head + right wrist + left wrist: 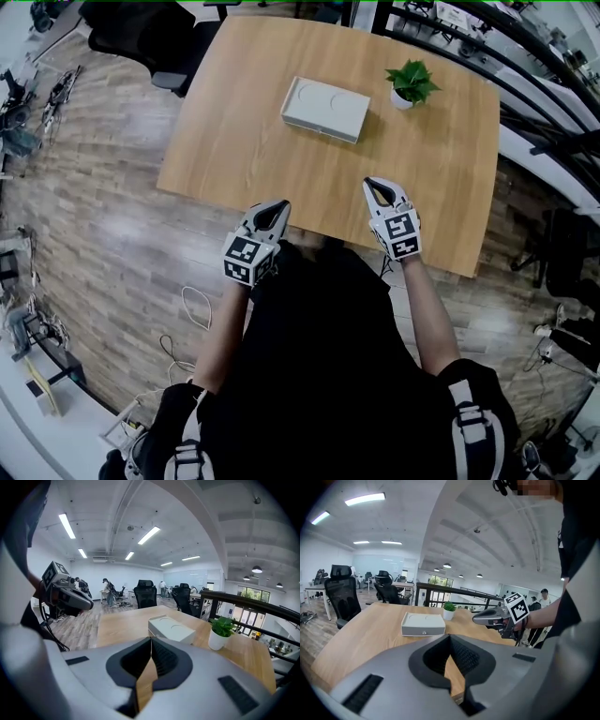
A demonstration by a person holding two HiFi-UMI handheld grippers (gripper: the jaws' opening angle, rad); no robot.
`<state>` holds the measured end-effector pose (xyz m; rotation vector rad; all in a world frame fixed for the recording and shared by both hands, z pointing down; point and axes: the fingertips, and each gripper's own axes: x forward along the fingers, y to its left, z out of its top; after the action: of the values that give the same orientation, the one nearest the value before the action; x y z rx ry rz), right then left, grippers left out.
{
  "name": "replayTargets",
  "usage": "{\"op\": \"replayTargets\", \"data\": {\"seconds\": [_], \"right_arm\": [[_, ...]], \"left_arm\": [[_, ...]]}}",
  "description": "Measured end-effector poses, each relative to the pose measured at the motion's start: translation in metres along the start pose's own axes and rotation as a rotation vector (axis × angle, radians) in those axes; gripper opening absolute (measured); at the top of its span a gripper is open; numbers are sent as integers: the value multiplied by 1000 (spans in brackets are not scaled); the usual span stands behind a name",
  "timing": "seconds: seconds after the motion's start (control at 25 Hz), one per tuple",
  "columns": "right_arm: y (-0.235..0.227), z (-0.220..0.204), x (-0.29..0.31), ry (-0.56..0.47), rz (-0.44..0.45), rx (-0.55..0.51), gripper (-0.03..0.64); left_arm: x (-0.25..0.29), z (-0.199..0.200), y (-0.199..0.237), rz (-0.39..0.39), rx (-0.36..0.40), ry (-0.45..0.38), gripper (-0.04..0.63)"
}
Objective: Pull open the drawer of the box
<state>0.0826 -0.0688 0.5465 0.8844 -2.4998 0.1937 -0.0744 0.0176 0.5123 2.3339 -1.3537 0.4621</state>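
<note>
Closest in, before the person's dark top, the left hand-held gripper [278, 205] sits at the near edge of the table [244, 150] with its jaws pressed together on nothing. To its right, the right hand-held gripper [371, 184] is likewise closed and empty. A white box [325, 109] lies flat toward the far middle of the table, well apart from both, with a potted plant [410, 84] near it. Its drawer front, with a small knob [423, 632], looks flush, so the drawer seems fully shut. By this reading nothing is done yet: reaching, gripping the knob and pulling all remain.
</note>
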Motion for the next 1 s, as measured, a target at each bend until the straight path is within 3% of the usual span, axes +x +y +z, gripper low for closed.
{"op": "replayTargets", "data": {"seconds": [0.16, 0.36, 0.64, 1.0], "right_arm": [[-3, -13, -2, 18, 18, 16, 25], [-5, -18, 8, 46, 21, 27, 25], [-11, -9, 29, 64, -13, 29, 25], [-32, 5, 52, 93, -39, 31, 25]], "left_arm": [[-2, -1, -2, 27, -61, -23, 21], [2, -7, 11, 34, -83, -4, 21], [35, -1, 32, -22, -77, -19, 21], [78, 19, 52, -93, -128, -14, 21]]}}
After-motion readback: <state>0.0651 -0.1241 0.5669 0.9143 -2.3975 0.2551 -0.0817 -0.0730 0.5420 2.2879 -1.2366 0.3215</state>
